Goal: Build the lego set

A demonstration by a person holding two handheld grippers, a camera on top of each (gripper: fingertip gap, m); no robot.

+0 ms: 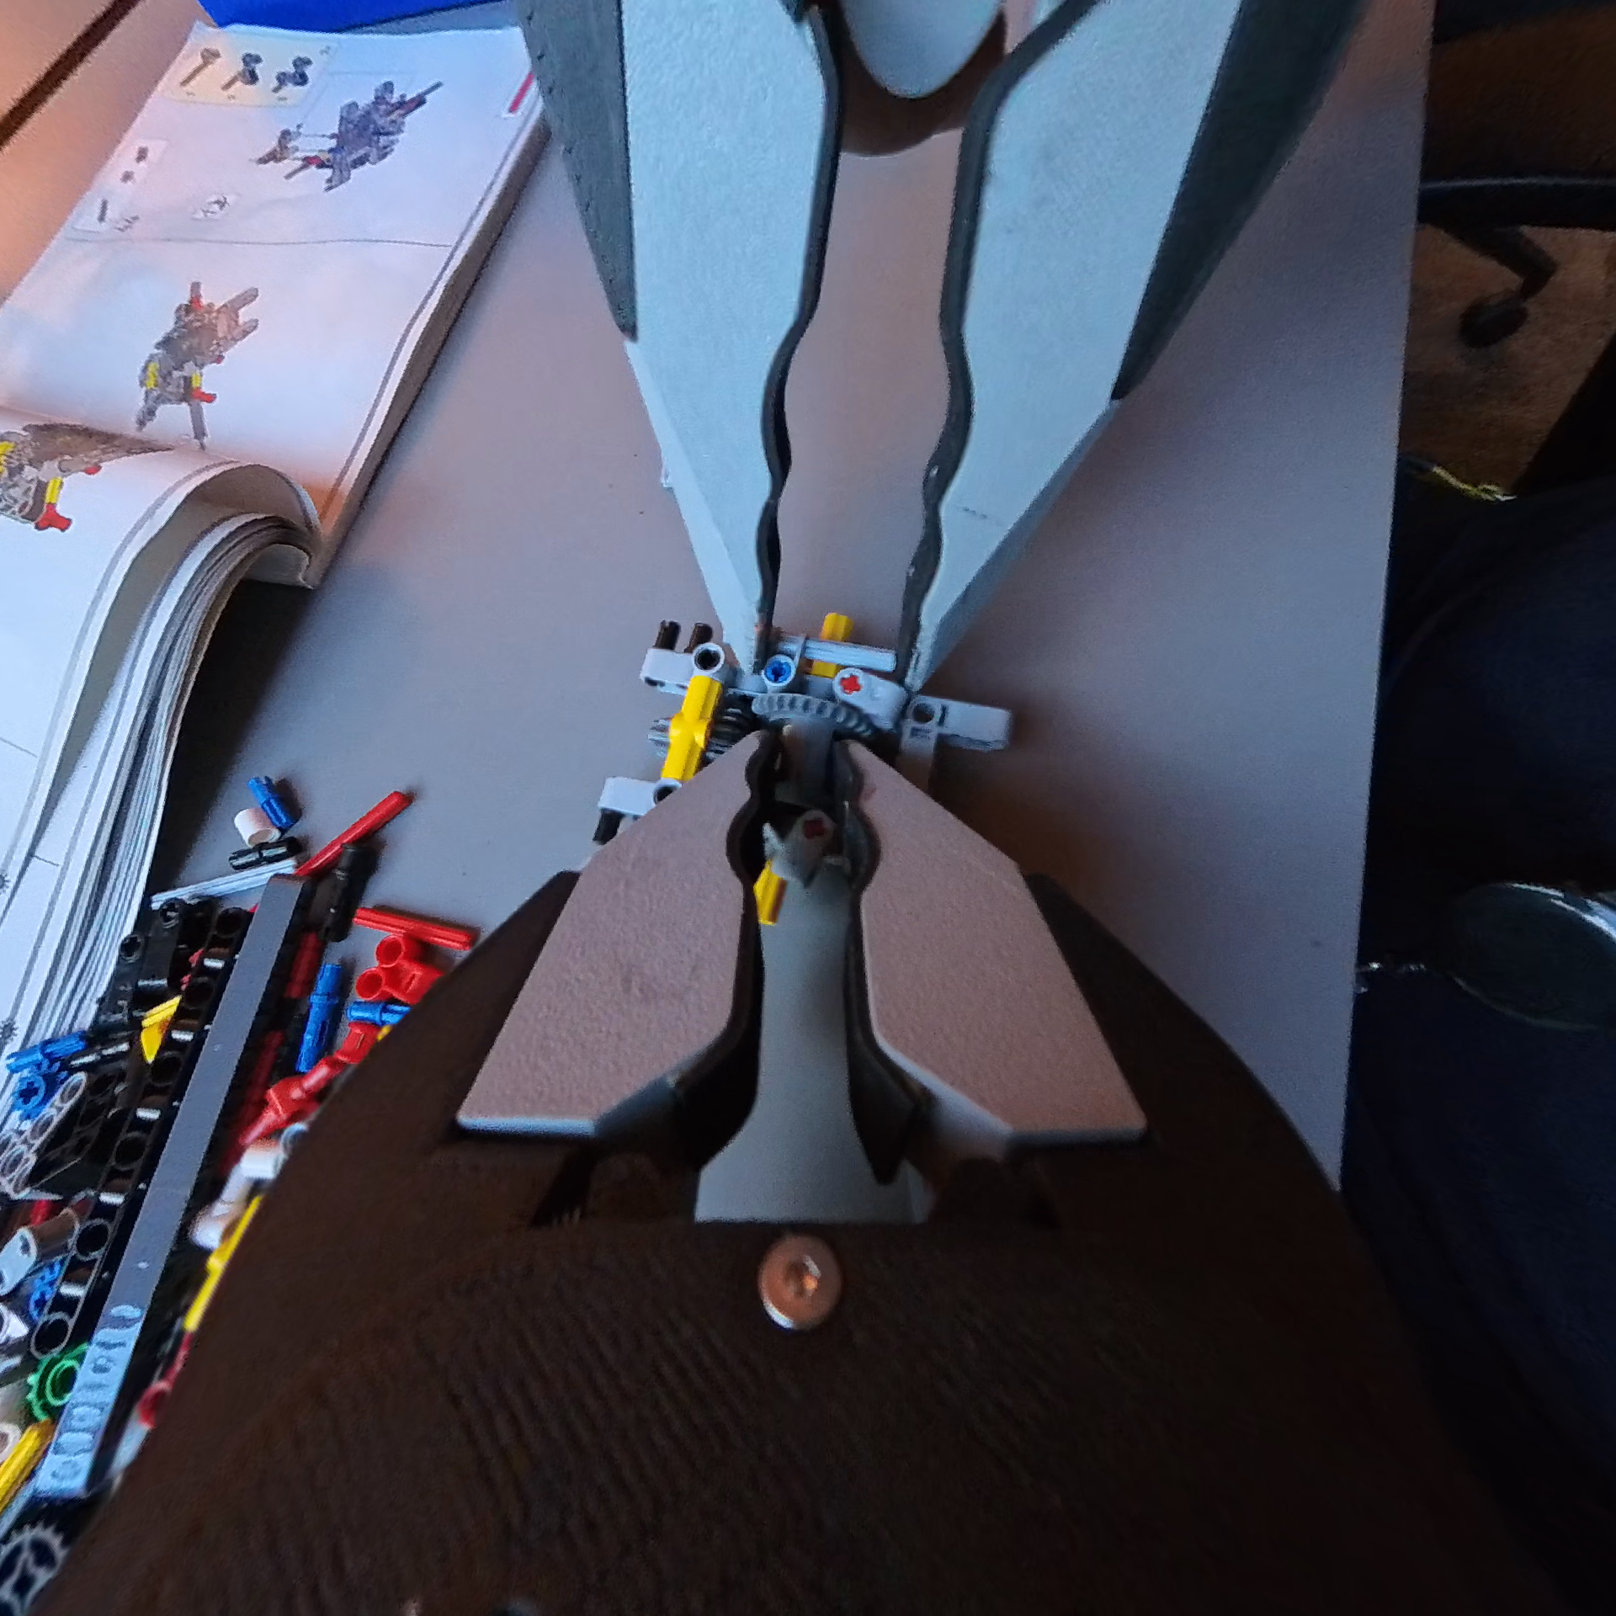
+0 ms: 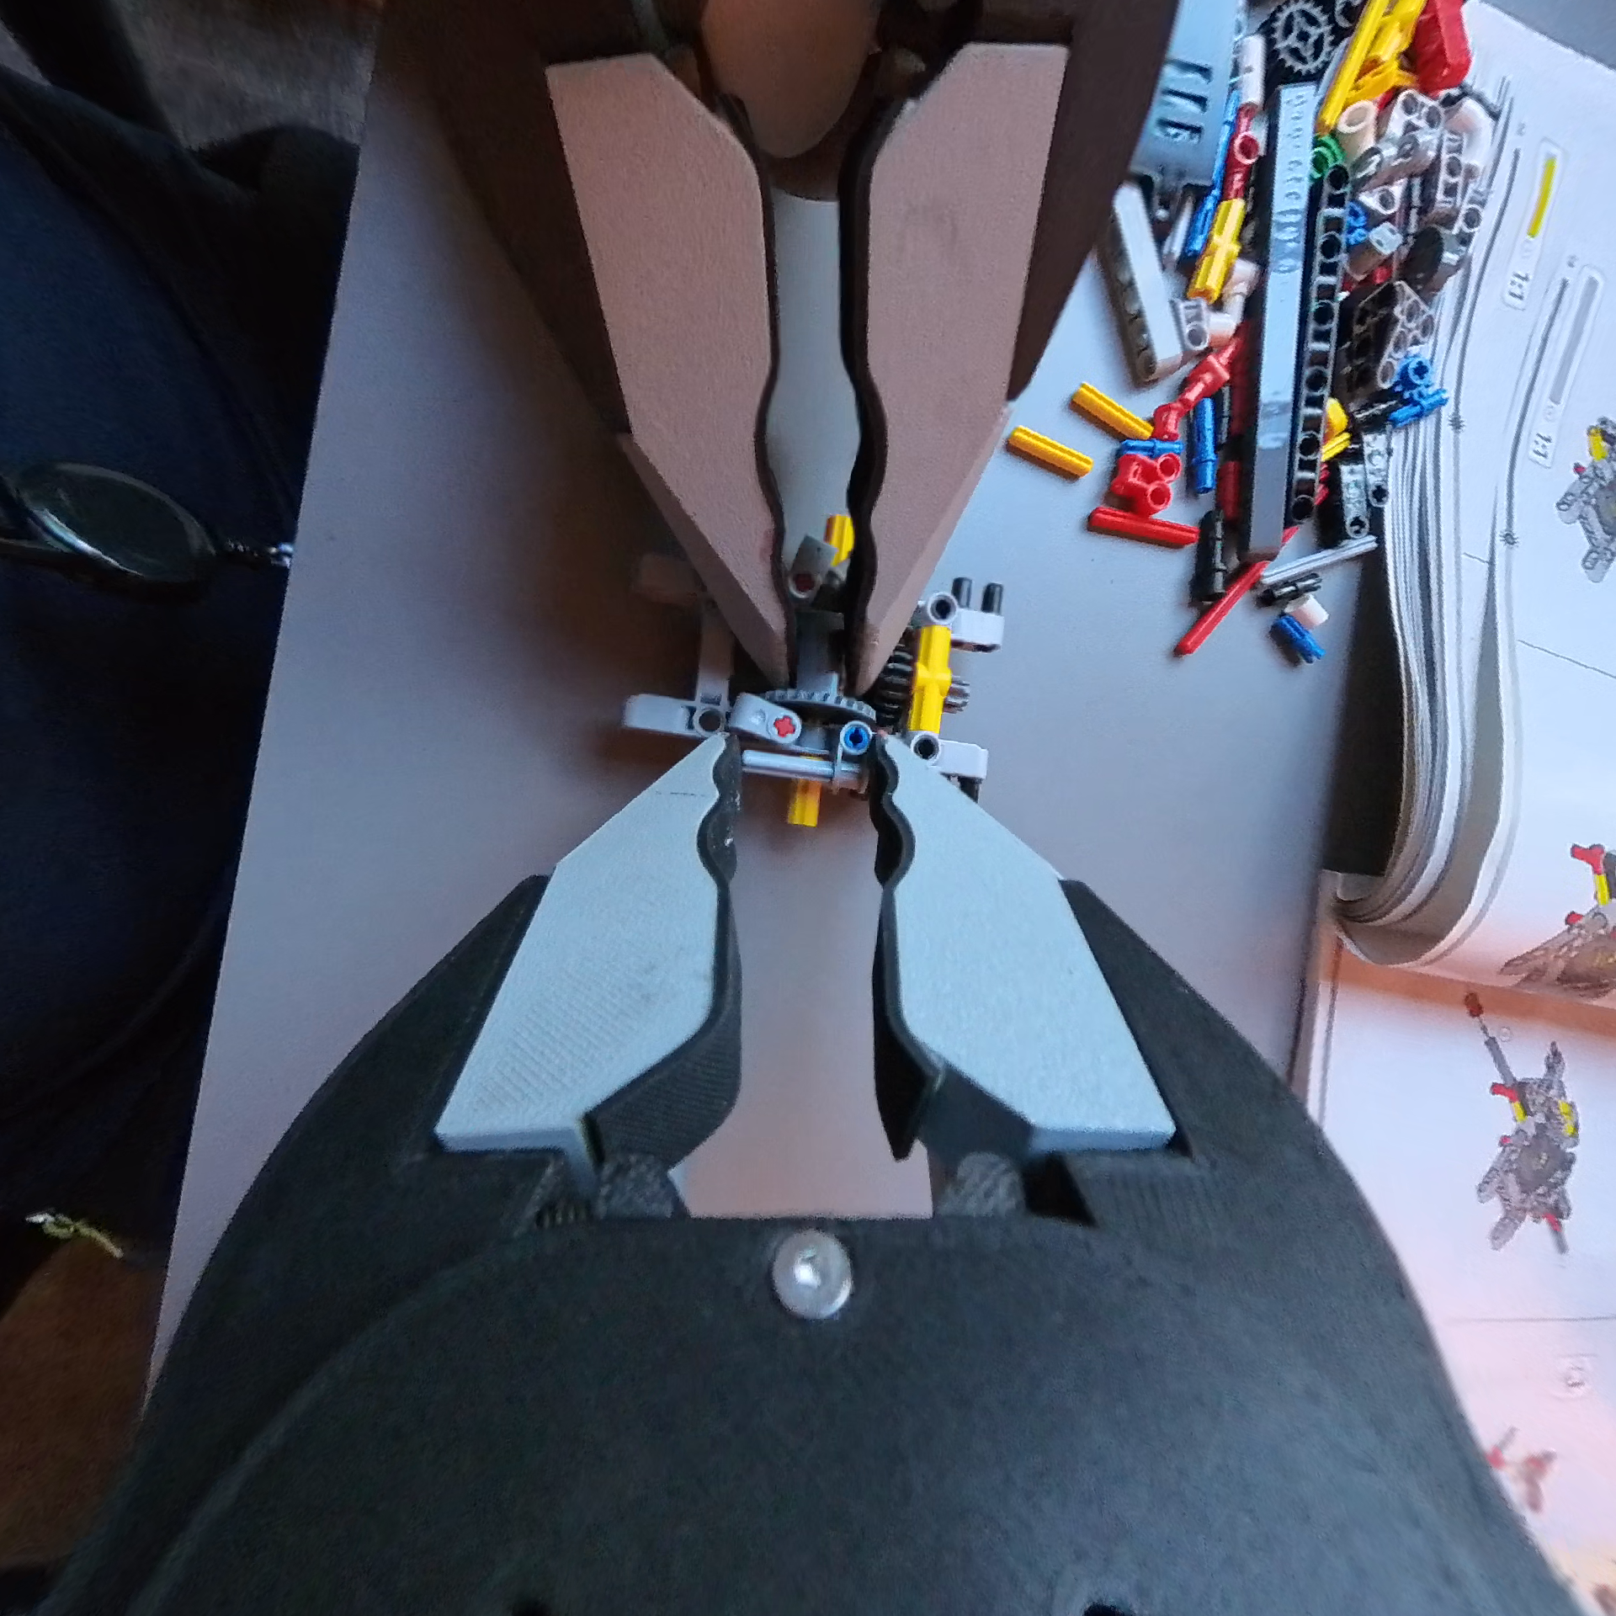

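1. Small building-brick assembly (image 2: 813, 726) of light grey plastic beams, a dark grey toothed gear, a yellow connector, and blue and red pin ends; it sits on the pale grey table (image 2: 455, 525), between the two grippers that face each other across it.
2. Left gripper (image 1: 809, 769), tan-faced fingers on a dark body: jaws nearly together, pads pressed on the dark grey stem of the assembly just behind the gear. A small grey piece with a red pin end and a yellow peg lies in the slot between its fingers.
3. Right gripper (image 2: 804, 769), light grey fingers with black wavy pads: jaws partly apart, its tips bracketing the thin grey axle (image 2: 791, 765) at the assembly's near edge. Both pads meet the axle's ends.
4. Loose pile of brick parts (image 1: 175, 1049): red, blue, yellow and black pins, axles and long perforated black beams, on the table well apart from the assembly.
5. Open instruction booklet (image 1: 219, 306), white pages with printed model pictures, beside the pile.
6. Dark blue fabric (image 2: 114, 350) along the table's edge.
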